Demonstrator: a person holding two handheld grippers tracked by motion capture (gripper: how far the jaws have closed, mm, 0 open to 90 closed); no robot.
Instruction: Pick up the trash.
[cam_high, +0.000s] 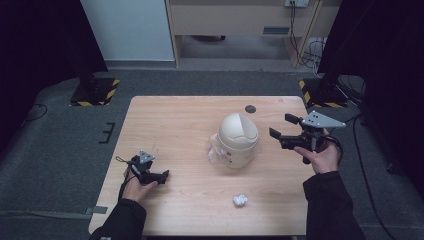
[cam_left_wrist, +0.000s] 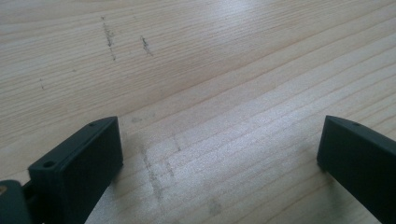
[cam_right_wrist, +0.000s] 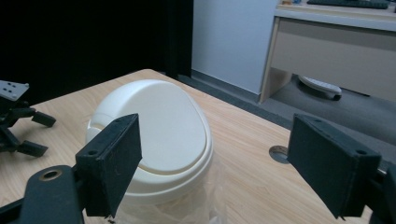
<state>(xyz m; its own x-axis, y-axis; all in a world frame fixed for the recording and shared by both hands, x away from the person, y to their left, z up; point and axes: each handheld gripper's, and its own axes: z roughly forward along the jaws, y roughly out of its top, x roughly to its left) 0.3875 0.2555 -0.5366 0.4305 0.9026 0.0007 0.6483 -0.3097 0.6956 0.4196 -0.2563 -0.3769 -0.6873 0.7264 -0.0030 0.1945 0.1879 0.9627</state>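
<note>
A cream-white small bin (cam_high: 238, 137) with a domed swing lid stands at the middle of the wooden table (cam_high: 175, 125), a clear plastic liner bunched around its rim. The same bin (cam_right_wrist: 159, 126) rises close in front of my right gripper (cam_right_wrist: 215, 163). In the high view my right gripper (cam_high: 281, 125) is held open above the table just right of the bin, with nothing between its jaws. A crumpled white paper ball (cam_high: 240, 200) lies near the front edge. My left gripper (cam_high: 163, 176) rests low at the table's left front, and its open jaws frame bare wood (cam_left_wrist: 219, 154).
A round cable hole (cam_high: 250, 108) sits in the tabletop behind the bin. Beyond the table are a light wooden desk (cam_high: 240, 20), floor cables (cam_high: 305, 50) and two dark stands with hazard-striped bases (cam_high: 95, 92). My left gripper (cam_right_wrist: 18, 126) shows far left in the right gripper view.
</note>
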